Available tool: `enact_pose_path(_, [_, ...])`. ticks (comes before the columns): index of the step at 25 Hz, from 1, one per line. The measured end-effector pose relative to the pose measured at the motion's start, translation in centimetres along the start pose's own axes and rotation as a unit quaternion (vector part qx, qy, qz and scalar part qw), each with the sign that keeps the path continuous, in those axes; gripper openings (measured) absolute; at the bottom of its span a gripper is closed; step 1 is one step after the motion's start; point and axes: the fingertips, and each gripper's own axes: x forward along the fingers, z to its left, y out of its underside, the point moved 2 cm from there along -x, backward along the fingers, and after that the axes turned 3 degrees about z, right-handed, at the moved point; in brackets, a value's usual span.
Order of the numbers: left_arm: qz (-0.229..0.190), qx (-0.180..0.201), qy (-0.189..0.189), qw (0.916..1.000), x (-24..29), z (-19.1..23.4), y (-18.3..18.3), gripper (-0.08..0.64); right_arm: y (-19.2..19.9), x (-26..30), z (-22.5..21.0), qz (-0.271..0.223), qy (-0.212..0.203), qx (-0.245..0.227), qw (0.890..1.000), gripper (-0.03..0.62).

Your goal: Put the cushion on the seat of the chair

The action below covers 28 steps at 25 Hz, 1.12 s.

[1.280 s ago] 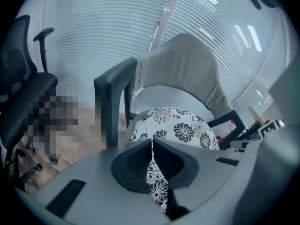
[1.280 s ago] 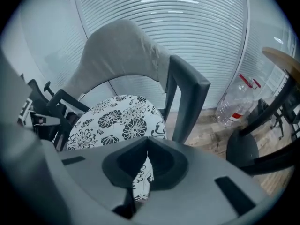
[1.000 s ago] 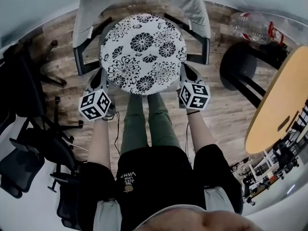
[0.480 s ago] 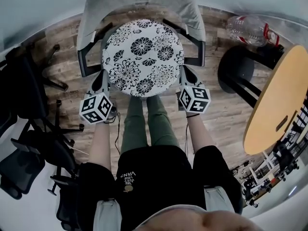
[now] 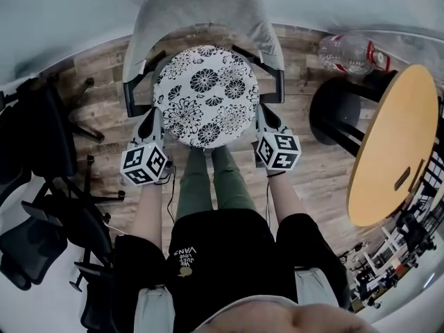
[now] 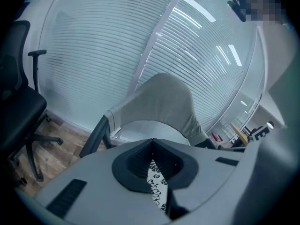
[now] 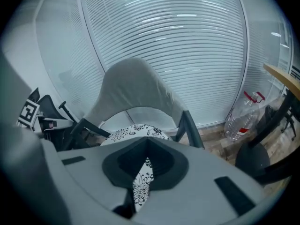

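The round cushion [image 5: 205, 96], white with a black flower print, is held flat between the two grippers in front of the person. In the head view it covers the seat of the grey chair [image 5: 201, 12], between the dark armrests, and the backrest is seen at 12 o'clock from it. Whether the cushion touches the seat cannot be told from these views.

The left gripper [image 5: 154, 118] is placed on the rim of the cushion at about 8 o'clock, and the right gripper [image 5: 261, 116] at about 4 o'clock. In the left gripper view the dark fingers [image 6: 136, 161] are closed on a thin strip of the printed cloth [image 6: 157, 186], which is pinched between them. In the right gripper view the fingers [image 7: 130, 161] are closed in the same way on the edge of the cushion [image 7: 140, 182], and more of its top is seen just beyond the gripper, before the backrest [image 7: 136, 93].

The legs of the person, in green trousers [image 5: 211, 182], are seen at 6 o'clock from the cushion, on the wooden floor [image 5: 312, 172]. A round wooden table [image 5: 392, 144] is found at 3 o'clock in the head view, and a clear plastic bottle [image 5: 347, 50] lies on the floor at about 2 o'clock. Black office chairs [image 5: 35, 130] are standing at 9 o'clock. Behind the grey chair a wall of white blinds [image 6: 103, 46] is seen.
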Motion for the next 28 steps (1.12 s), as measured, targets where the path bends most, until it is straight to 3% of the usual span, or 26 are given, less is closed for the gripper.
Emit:
enact_pose_path(15, [-0.05, 0.011, 0.037, 0.998, -6.3, -5.6, -7.8, 0.011, -9.0, -8.5, 3.4, -0.083, -0.034, -0.009, 0.996, 0.017])
enact_pose_path(28, [-0.098, 0.052, 0.06, 0.9921, -11.4, -9.7, -13.5, 0.011, -15.5, -15.0, 6.0, -0.159, -0.045, -0.04, 0.986, 0.017])
